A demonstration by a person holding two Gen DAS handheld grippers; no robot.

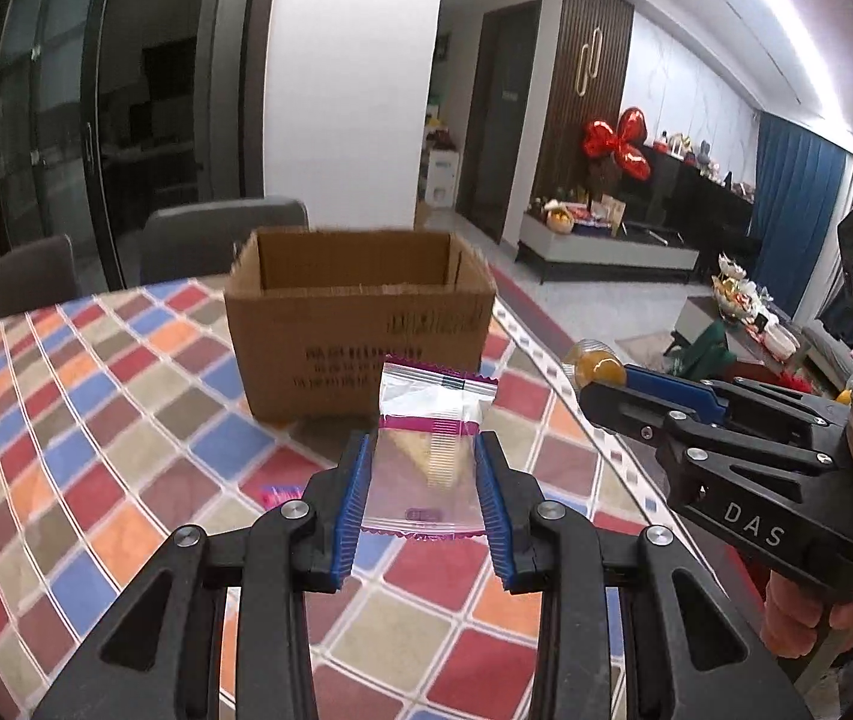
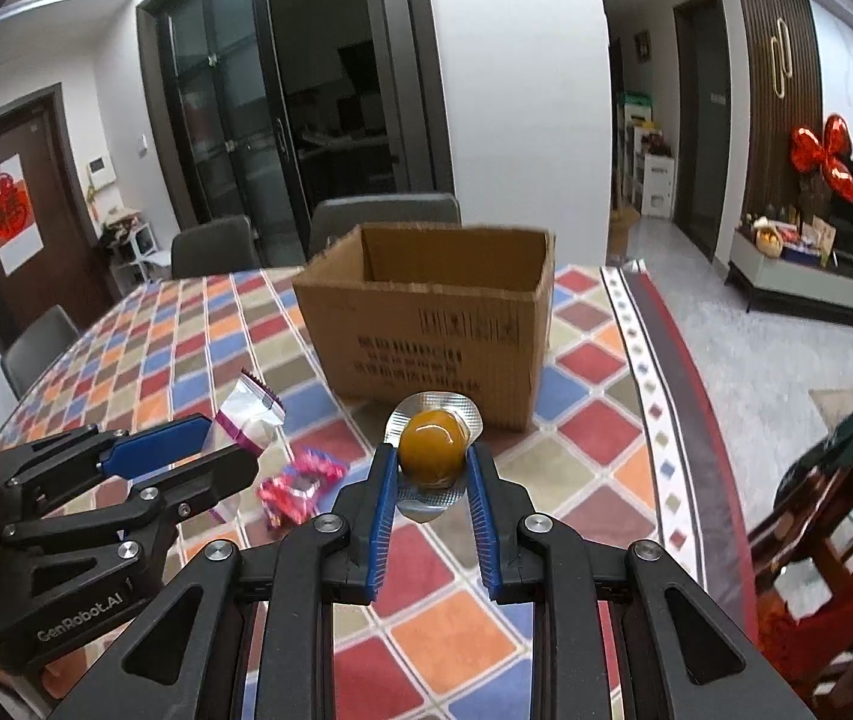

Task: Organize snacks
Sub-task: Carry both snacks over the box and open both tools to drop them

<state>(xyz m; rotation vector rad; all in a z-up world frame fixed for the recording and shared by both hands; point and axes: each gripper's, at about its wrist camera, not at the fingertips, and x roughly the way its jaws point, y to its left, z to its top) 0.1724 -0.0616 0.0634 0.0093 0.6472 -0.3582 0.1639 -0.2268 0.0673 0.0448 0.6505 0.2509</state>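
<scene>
Above the checkered tablecloth [image 1: 96, 408], the left gripper [image 1: 423, 456] grips a clear snack packet [image 1: 426, 450] with purple crimped edges; a pale wedge of food shows through the film. Its blue-padded fingers [image 1: 351, 492] press on the packet's two sides, and the packet stands upright, lifted off the table. Directly ahead sits an open cardboard box [image 1: 360, 330], printed with dark characters on its near face, its top flaps gone or folded out of sight.

To the right, the right gripper [image 2: 431, 462] is closed on a jelly cup [image 2: 432, 441], an amber dome on a silvery foil rim, held in the air short of the box [image 2: 426, 324]. The foil edge pokes out above and below the fingers [image 2: 381, 492].

On the cloth between the two grippers lies a pink and red wrapped candy [image 2: 297, 489], near the box but apart from it. Grey chairs [image 2: 384, 216] stand behind the table's far edge.
</scene>
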